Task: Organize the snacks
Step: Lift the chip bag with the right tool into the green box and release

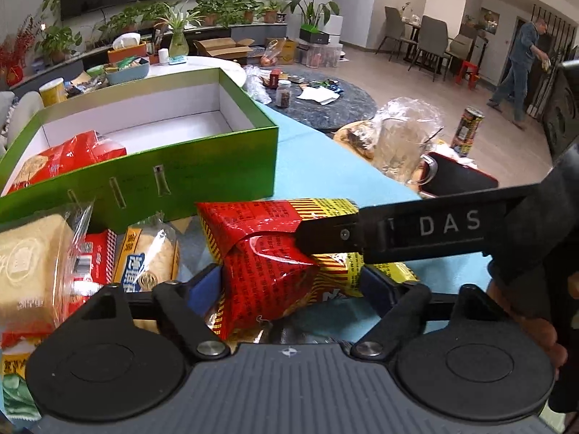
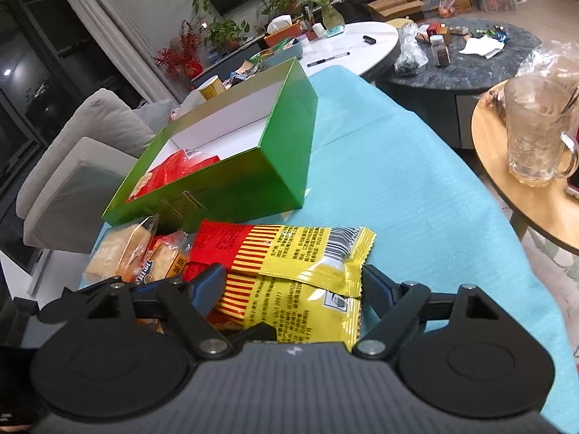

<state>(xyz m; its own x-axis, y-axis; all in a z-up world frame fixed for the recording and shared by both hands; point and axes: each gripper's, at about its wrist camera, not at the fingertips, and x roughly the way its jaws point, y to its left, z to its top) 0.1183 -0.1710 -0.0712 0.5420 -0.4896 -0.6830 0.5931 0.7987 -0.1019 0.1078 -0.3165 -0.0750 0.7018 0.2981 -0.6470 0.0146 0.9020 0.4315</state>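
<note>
- Two grippers are working one red-and-yellow snack packet (image 2: 289, 271), which is lying on the blue table cover (image 2: 416, 181) at six o'clock, just short of the green box (image 2: 235, 188).
- Right gripper (image 2: 289, 289) is straddling the packet's yellow end, its pads seeming to press on both edges, so it is judged clamped on the packet.
- Left gripper (image 1: 293, 285) is bracketing the red end (image 1: 264, 271); the foil is buckling between its pads, so it too is judged clamped there.
- One finger (image 1: 325, 238) of the right gripper is reaching in from three o'clock and denting the wrapper.
- Judging by the creasing, the packet is behaving as light, soft and slick; gripping across the filled body, not the sealed fin, looks safer, with gentle pressure against crushing.
- Clear-wrapped cakes (image 1: 32, 264) and another wrapped snack (image 1: 152, 253) are crowding nine o'clock, touching or nearly so.
- At eleven o'clock the box is sitting open, already holding a red packet (image 1: 72, 155); its near wall is standing in the way, so a lift over it looks necessary.
- Farther off at two o'clock, a glass mug (image 2: 535, 133) is standing on a wooden table (image 2: 506, 188).
</note>
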